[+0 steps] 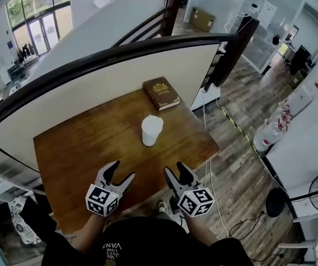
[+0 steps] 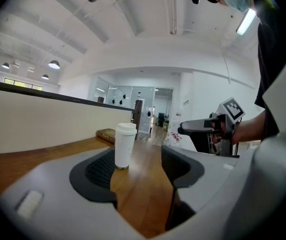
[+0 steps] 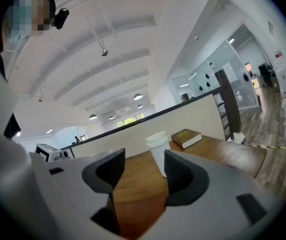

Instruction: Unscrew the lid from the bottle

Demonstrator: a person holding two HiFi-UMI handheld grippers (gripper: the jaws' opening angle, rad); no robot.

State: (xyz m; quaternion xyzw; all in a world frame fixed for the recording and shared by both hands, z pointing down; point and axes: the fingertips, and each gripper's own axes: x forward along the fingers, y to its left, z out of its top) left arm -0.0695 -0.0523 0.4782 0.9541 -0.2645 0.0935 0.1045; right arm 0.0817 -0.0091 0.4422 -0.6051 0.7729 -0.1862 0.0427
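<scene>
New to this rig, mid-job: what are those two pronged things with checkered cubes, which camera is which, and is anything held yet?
No robot here: a person holds a two-jaw gripper in each hand, and the cubes are part of them. The top-down picture comes from a head camera and shows the left gripper and right gripper. The other two come from cameras riding on each gripper, looking along its jaws. On the table stands a white bottle, lid on, with a book behind it. Both grippers are open and empty, short of the bottle.
</scene>
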